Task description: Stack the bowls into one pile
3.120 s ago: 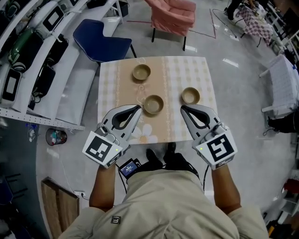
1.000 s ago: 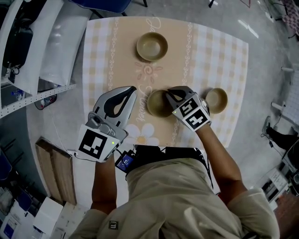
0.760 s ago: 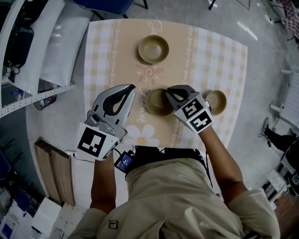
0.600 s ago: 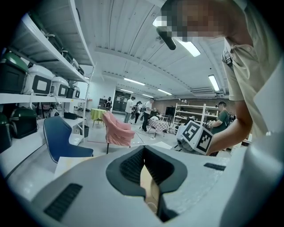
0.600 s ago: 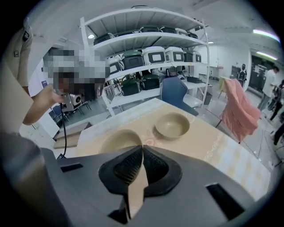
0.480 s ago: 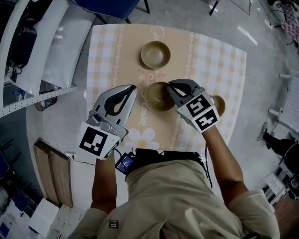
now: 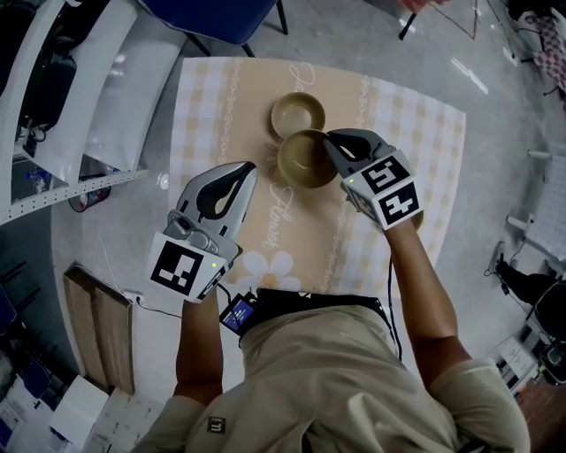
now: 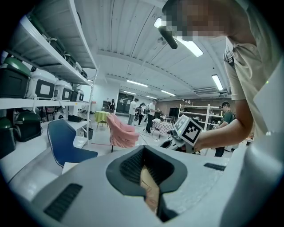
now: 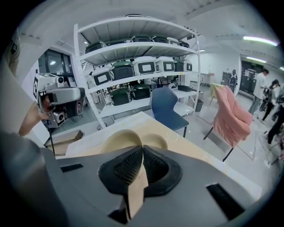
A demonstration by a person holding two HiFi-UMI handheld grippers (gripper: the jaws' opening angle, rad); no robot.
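Observation:
Two tan bowls show on the checked table (image 7: 398,115) in the head view. One bowl (image 7: 297,113) sits at the far middle. My right gripper (image 7: 329,140) is shut on the right rim of the other bowl (image 7: 303,159), which hangs just near of the far one, overlapping its edge. In the right gripper view the held bowl (image 9: 116,138) fills the space beyond the jaws, with the far bowl (image 9: 156,141) right behind it. A third bowl is hidden under my right hand. My left gripper (image 7: 251,166) hovers shut and empty over the table's left side.
White shelving (image 7: 80,80) with cases runs along the left of the table. A blue chair (image 7: 230,13) stands at the far edge. A wooden board (image 7: 97,336) lies on the floor at the near left. A pink chair (image 9: 235,115) stands farther off.
My right gripper closed on the middle bowl's rim, lifted it and carried it away from me to the far bowl. The left gripper has barely moved.

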